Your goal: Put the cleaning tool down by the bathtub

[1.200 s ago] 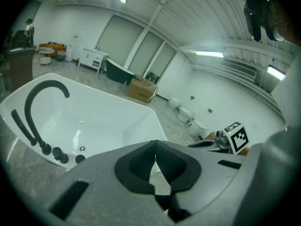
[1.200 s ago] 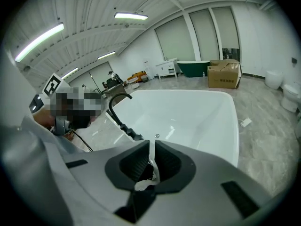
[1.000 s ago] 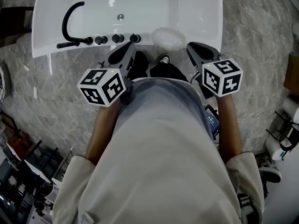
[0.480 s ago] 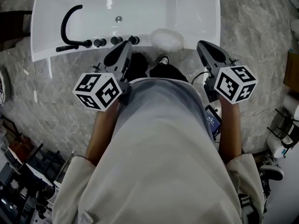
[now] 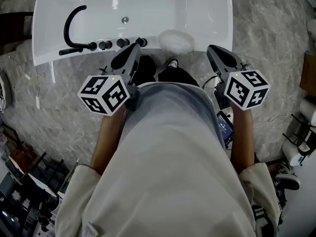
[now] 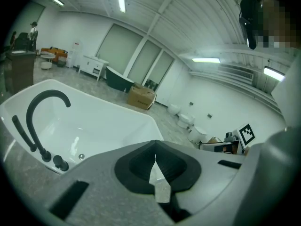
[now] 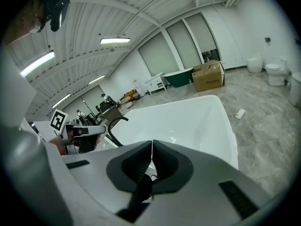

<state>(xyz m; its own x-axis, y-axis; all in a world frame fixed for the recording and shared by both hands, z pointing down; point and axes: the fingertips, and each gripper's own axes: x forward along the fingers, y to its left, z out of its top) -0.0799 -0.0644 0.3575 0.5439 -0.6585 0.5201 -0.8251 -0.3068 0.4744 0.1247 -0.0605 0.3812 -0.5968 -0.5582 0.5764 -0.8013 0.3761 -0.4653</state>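
Cleaning tool [image 5: 175,41]: there is just one, a pale, rounded, soft-looking white pad, almost the same colour as the single white bathtub [image 5: 207,14] it rests against. It sits at the tub's near rim, right of the one arched black spout [image 5: 69,23] and nearer the person than the one small round drain [image 5: 125,19]. There are two grippers, each carrying one marker cube. In the head view the tool lies ahead of both and between their tips, touching neither. The left gripper [image 5: 134,48] points at the rim just left of the tool, its jaws brought together at the tips with nothing between them. The right gripper [image 5: 213,51] is held over the grey marbled floor [image 5: 276,48] to the tool's right. Its jaws have just been closing and now meet along a thin seam, holding nothing.
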